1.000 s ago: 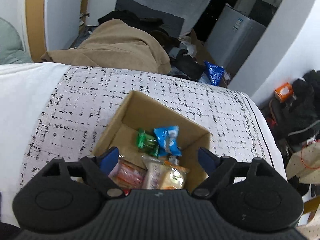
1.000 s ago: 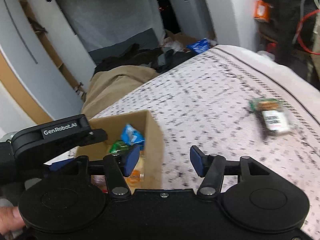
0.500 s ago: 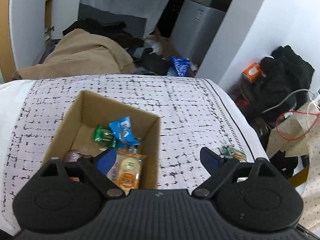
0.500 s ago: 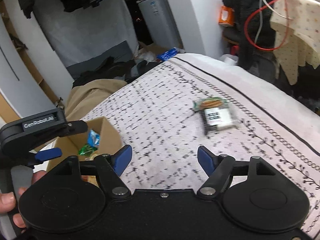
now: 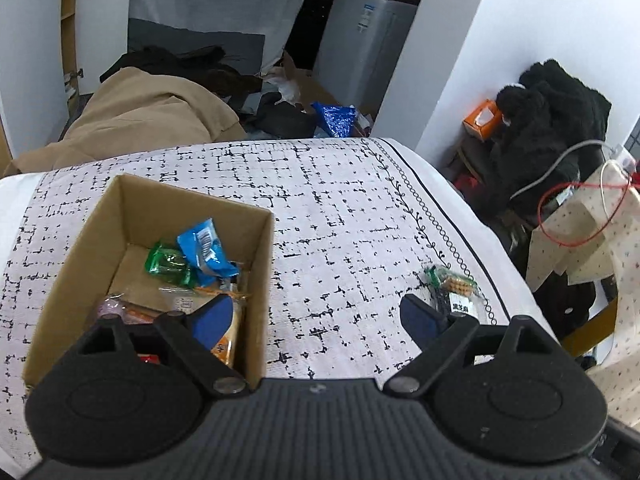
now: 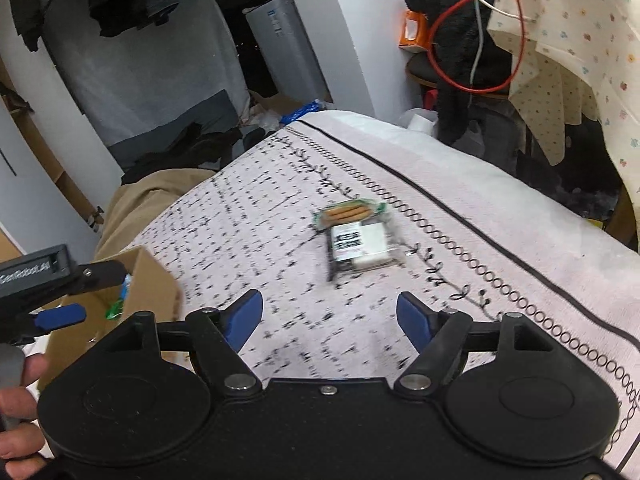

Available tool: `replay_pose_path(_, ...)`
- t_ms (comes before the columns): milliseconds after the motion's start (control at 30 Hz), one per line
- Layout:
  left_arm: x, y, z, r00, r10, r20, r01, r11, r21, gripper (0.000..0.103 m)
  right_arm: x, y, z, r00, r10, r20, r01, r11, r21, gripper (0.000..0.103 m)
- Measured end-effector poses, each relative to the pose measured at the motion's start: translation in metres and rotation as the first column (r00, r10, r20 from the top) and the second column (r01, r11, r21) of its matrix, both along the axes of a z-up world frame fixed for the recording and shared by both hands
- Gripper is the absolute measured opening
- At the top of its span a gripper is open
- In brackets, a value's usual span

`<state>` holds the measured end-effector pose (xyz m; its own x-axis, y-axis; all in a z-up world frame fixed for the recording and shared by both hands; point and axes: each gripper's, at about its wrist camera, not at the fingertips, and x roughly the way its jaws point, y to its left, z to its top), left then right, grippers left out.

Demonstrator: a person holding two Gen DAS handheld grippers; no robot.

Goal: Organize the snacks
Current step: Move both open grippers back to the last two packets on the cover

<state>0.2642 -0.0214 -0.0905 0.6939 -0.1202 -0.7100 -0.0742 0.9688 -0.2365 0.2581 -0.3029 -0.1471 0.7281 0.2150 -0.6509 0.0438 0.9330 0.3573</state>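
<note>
Snacks fill the cardboard box [image 5: 100,236] at nine o'clock on the patterned bedspread [image 5: 340,200]; one snack packet [image 6: 358,234] lies outside at twelve o'clock, seemingly the last, ahead of the empty right gripper [image 6: 330,318], jaws spread. The left gripper [image 5: 316,316] gapes empty too.

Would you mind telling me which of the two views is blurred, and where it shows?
Right wrist view: motion blur smears the snack packet and the cardboard box. Left wrist view: sharp, its label is legible; fisheye bends the bedspread border.
</note>
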Motion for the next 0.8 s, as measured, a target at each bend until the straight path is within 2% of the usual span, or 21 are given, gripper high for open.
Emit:
replay_pose_path(300,0.011,-0.024,-0.010,0.999,-0.030,-0.021,0.031,0.999,0.041,0.090,0.010,-0.025,-0.033,1.000,-0.027,-0.009,0.028,0.998,0.053,0.079)
replay_pose_path(500,0.025,-0.051,-0.012,0.993,-0.109,-0.044,0.113,0.989,0.094,0.090,0.022,-0.033,-0.040,1.000,-0.016,0.009,0.015,0.994,0.104,0.085)
replay_pose_path(667,0.049,-0.078,-0.013,0.984,-0.169,-0.049,0.175,0.972,0.159,0.090,0.039,-0.037,-0.054,1.000,-0.016,-0.015,0.018,0.990,0.137,0.085)
replay_pose_path(800,0.069,-0.092,-0.022,0.982,-0.179,-0.066,0.189,0.965,0.184,0.090,0.050,-0.036,-0.063,1.000,-0.007,-0.012,0.008,0.995,0.101,0.092)
